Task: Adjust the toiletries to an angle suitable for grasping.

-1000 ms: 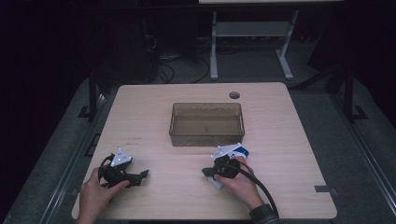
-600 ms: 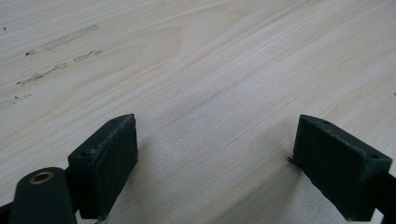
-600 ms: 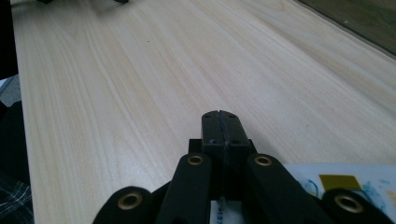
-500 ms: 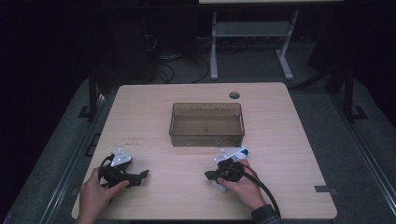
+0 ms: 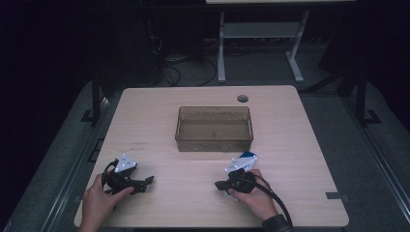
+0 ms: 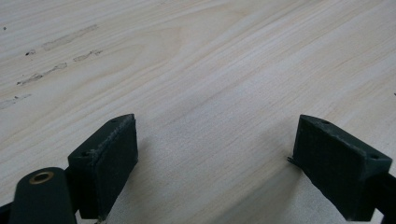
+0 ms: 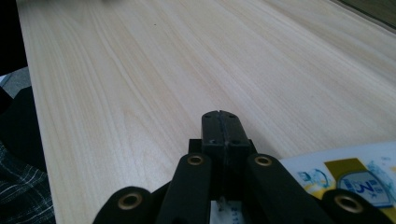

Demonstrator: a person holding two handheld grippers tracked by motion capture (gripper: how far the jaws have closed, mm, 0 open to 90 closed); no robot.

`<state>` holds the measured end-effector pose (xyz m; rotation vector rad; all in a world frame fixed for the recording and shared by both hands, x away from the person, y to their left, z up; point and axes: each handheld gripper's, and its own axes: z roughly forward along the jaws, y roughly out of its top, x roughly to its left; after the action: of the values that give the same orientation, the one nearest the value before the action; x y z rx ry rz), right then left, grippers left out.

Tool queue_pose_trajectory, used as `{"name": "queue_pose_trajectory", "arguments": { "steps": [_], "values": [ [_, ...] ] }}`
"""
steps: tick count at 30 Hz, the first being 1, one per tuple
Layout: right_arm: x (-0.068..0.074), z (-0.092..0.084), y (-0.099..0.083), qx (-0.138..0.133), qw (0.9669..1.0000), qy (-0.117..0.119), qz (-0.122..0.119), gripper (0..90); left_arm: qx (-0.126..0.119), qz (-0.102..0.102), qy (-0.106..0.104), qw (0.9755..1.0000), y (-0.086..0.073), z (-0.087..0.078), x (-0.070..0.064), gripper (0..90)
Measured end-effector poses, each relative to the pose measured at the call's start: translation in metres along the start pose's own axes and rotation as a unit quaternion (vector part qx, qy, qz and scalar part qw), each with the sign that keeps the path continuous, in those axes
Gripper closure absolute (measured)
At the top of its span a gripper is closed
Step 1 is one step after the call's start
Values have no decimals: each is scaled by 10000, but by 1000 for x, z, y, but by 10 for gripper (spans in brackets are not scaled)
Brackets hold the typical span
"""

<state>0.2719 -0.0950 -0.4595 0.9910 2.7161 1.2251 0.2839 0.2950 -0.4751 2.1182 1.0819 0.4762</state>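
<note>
Right claw [image 5: 221, 185] has slid nearer; packet [image 7: 345, 179] beneath it.

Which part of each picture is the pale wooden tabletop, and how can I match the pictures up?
High view: the pale wooden tabletop spans the middle, under a brown see-through plastic bin.
Left gripper view: it lies behind the left gripper, whose jaws are open.
Right gripper view: it runs up and away from the right gripper, whose jaws are shut.
Shared landmark: the light wood grain; the dark scuff marks also appear in the high view.
</note>
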Motion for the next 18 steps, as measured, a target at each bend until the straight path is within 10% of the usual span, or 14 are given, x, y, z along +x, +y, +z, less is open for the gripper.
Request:
{"name": "queue_pose_trajectory", "arguments": {
  "steps": [18],
  "values": [
    [0,-18,-17,-24,9998,-115,134,900,0,0,1,10000,0,0,0,128]
  ]
}}
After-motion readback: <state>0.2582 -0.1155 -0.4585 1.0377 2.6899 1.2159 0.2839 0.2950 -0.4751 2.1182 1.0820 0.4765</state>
